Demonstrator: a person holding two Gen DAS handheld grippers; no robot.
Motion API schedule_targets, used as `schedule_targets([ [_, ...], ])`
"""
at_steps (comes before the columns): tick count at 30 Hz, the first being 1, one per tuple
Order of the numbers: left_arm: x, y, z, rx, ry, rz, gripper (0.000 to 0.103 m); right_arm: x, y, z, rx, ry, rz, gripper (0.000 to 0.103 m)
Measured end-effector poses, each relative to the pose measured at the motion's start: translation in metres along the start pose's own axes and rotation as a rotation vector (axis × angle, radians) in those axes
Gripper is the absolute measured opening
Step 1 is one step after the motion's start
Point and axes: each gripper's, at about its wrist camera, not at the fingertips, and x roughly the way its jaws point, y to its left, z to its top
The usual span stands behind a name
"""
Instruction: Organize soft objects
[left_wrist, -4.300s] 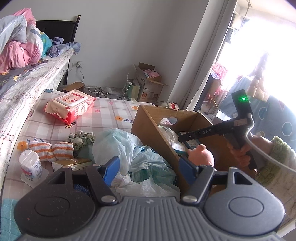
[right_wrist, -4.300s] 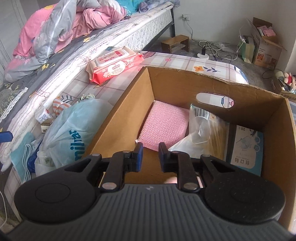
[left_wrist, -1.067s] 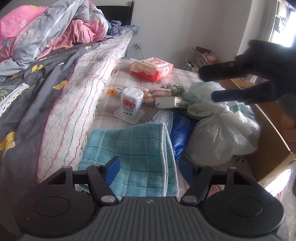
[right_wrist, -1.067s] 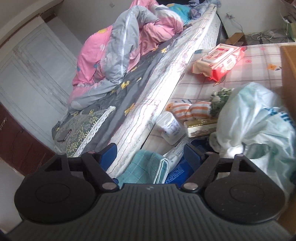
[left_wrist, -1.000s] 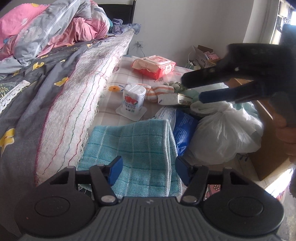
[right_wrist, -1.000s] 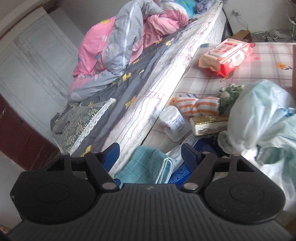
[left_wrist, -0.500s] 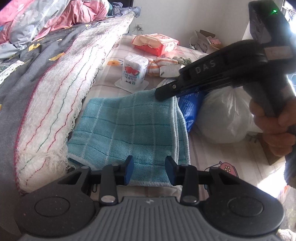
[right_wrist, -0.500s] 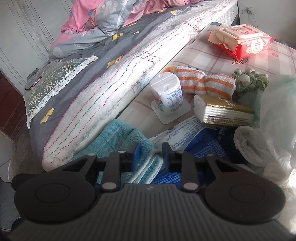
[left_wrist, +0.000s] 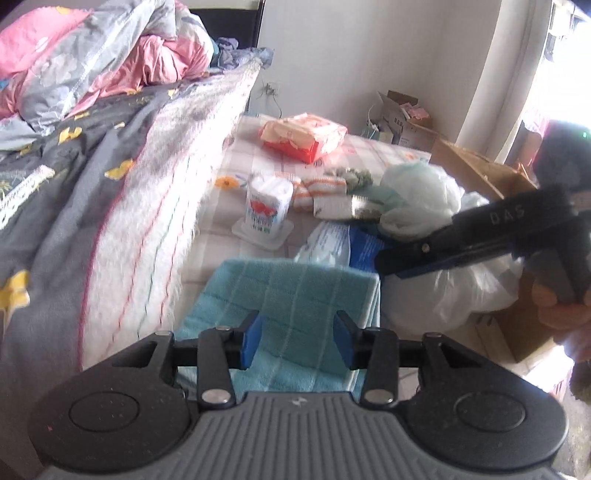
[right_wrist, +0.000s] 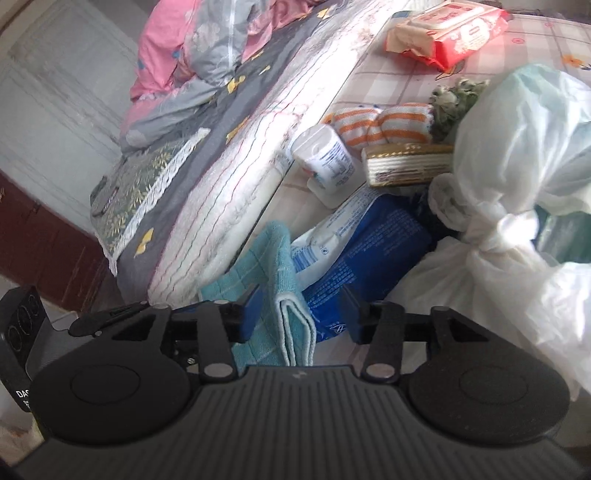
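Teal checked folded towel (left_wrist: 295, 295) between opening pads of both hand-held grippers, ungripped.

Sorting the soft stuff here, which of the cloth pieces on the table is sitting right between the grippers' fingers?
The folded teal towel. It lies between the fingers of both grippers, unlike the orange-striped rolled cloths farther back beside the white bottle.

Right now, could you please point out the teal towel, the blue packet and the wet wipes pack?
teal towel (left_wrist: 295, 291): left wrist view, middle of its top face.
blue packet (right_wrist: 365, 247): right wrist view, its blue printed side.
wet wipes pack (right_wrist: 448, 26): right wrist view, its top face.
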Motion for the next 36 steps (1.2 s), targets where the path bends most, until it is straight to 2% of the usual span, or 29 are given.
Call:
schedule_targets([
  [5,0.021,-0.010,0.047,0.035,-0.057,-0.028,0.046,-0.009,-0.018,0.010,0.133,-0.049,-0.026,0.048],
  [8,0.051,-0.008,0.068,0.013,-0.027,-0.059,0.045,-0.008,-0.028,0.011,0.214,-0.056,-0.015,0.048],
  [10,0.071,-0.009,0.075,0.013,0.024,-0.074,0.045,-0.007,-0.030,0.010,0.240,-0.066,-0.015,0.048],
  [13,0.096,-0.009,0.068,0.045,0.140,-0.060,0.045,-0.005,-0.034,0.009,0.275,-0.074,-0.009,0.048],
  [15,0.099,-0.007,0.057,0.061,0.185,-0.067,0.045,-0.005,-0.035,0.009,0.285,-0.072,-0.005,0.048],
  [22,0.083,0.004,0.033,0.064,0.228,-0.116,0.050,-0.008,-0.032,0.005,0.282,-0.059,-0.003,0.050],
  [26,0.073,0.008,0.027,0.077,0.243,-0.129,0.053,-0.012,-0.028,-0.001,0.319,-0.051,0.034,0.053],
  [28,0.068,0.007,0.025,0.099,0.251,-0.146,0.059,-0.014,-0.025,-0.006,0.349,-0.046,0.072,0.057],
  [30,0.064,0.005,0.025,0.118,0.239,-0.146,0.067,-0.014,-0.022,-0.014,0.391,-0.039,0.102,0.066],
  [33,0.061,0.002,0.031,0.138,0.206,-0.148,0.078,-0.007,-0.020,-0.025,0.451,-0.033,0.104,0.069],
  [36,0.067,-0.003,0.041,0.169,0.206,-0.172,0.082,0.007,-0.027,-0.032,0.532,-0.029,0.082,0.069],
])
